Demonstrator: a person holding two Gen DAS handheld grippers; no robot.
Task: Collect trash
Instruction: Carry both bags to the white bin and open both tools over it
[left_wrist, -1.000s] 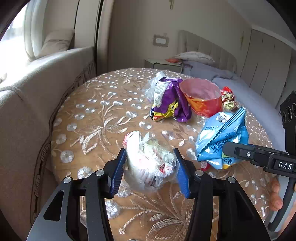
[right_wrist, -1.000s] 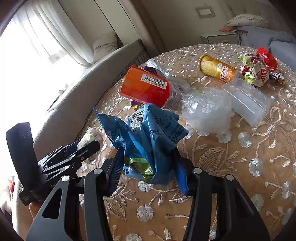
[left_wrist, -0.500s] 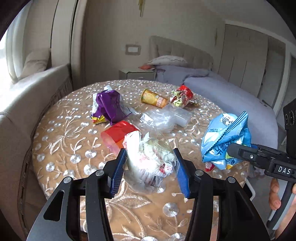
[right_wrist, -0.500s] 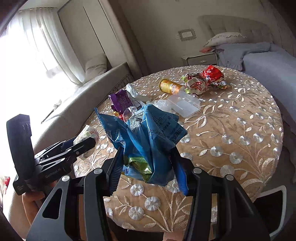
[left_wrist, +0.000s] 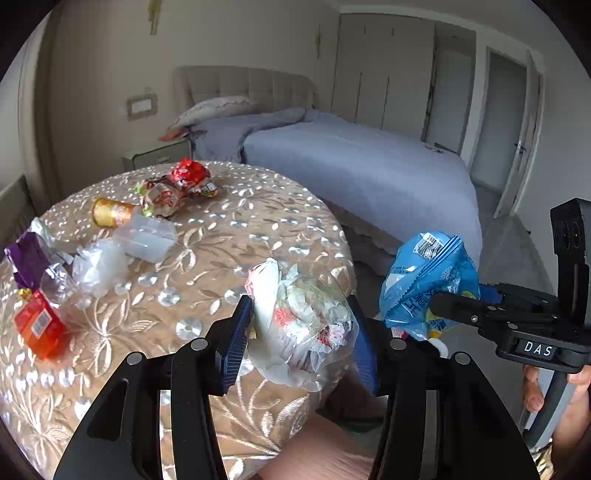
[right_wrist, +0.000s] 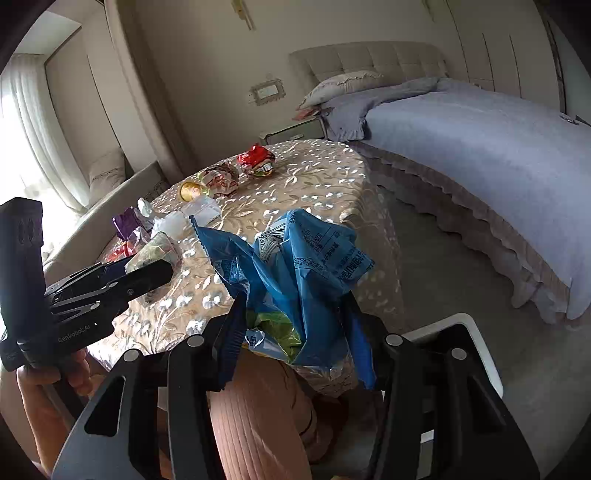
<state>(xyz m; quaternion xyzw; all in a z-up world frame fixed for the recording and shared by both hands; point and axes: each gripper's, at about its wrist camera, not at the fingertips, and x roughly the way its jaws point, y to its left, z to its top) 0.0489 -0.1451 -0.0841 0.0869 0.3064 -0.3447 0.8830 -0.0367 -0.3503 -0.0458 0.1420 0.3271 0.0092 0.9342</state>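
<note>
My left gripper (left_wrist: 301, 332) is shut on a crumpled clear plastic bag of wrappers (left_wrist: 299, 317), held above the near right edge of the round table (left_wrist: 229, 236). My right gripper (right_wrist: 295, 332) is shut on a crumpled blue snack bag (right_wrist: 295, 266), held off the table's edge above the floor; the blue bag also shows in the left wrist view (left_wrist: 424, 280). On the table lie a red wrapper (left_wrist: 188, 177), a yellow cup (left_wrist: 110, 212), a clear plastic box (left_wrist: 147, 240), a purple wrapper (left_wrist: 26, 258) and an orange-red packet (left_wrist: 38, 328).
A bed with a blue-grey cover (right_wrist: 480, 147) stands to the right of the table. A white-rimmed bin (right_wrist: 476, 354) sits on the floor below my right gripper. A sofa (right_wrist: 107, 177) and curtained window lie to the left. A knee in pink cloth (right_wrist: 258, 417) is below the grippers.
Both grippers have swung right and back from the table with their loads; the view now takes in the bed, the floor and the white-rimmed bin.
</note>
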